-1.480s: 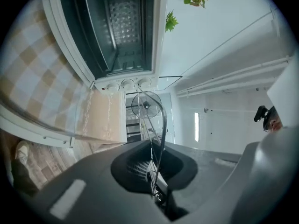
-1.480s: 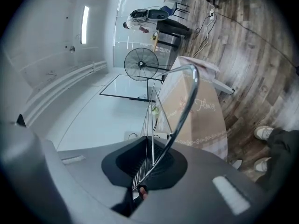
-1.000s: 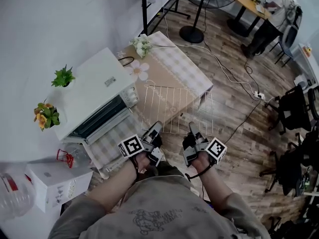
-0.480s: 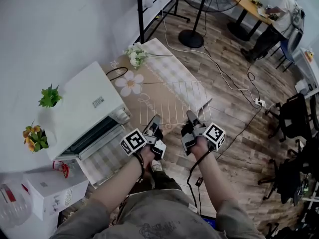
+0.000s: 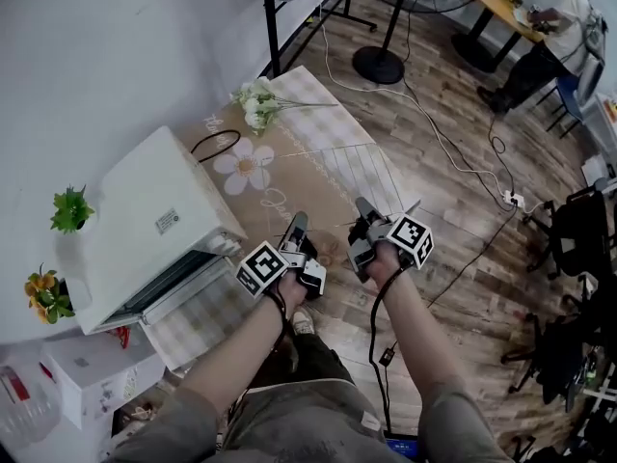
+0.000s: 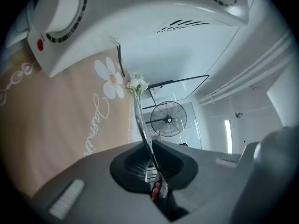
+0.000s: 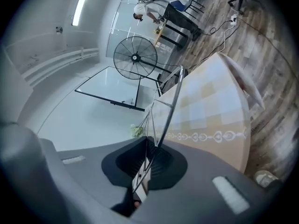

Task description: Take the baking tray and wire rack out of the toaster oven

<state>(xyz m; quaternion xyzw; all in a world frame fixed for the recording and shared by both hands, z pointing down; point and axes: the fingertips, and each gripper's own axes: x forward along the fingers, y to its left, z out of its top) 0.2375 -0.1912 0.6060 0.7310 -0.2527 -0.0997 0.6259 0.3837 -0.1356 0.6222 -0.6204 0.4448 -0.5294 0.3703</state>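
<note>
1. The silver wire rack [image 5: 349, 174] is out of the white toaster oven [image 5: 154, 222]. It is spread over the beige table cloth with a daisy print [image 5: 280, 157], to the right of the oven.
2. We hold the rack by its near edge with both grippers. The left gripper [image 5: 295, 226] is clenched on the left part of that edge, and the right gripper [image 5: 361, 210] on the right part.
3. In the left gripper view, a thin wire of the rack [image 6: 141, 125] runs out from between the closed jaws. In the right gripper view, the frame wire [image 7: 169, 104] is pinched the same way.
4. We cannot tell whether the rack's far edge touches the cloth.
5. A bunch of white flowers [image 5: 253, 106] lies at the table's far end.
6. A black pedestal fan [image 5: 381, 61] stands beyond it on the wooden floor [image 5: 453, 210].
</note>
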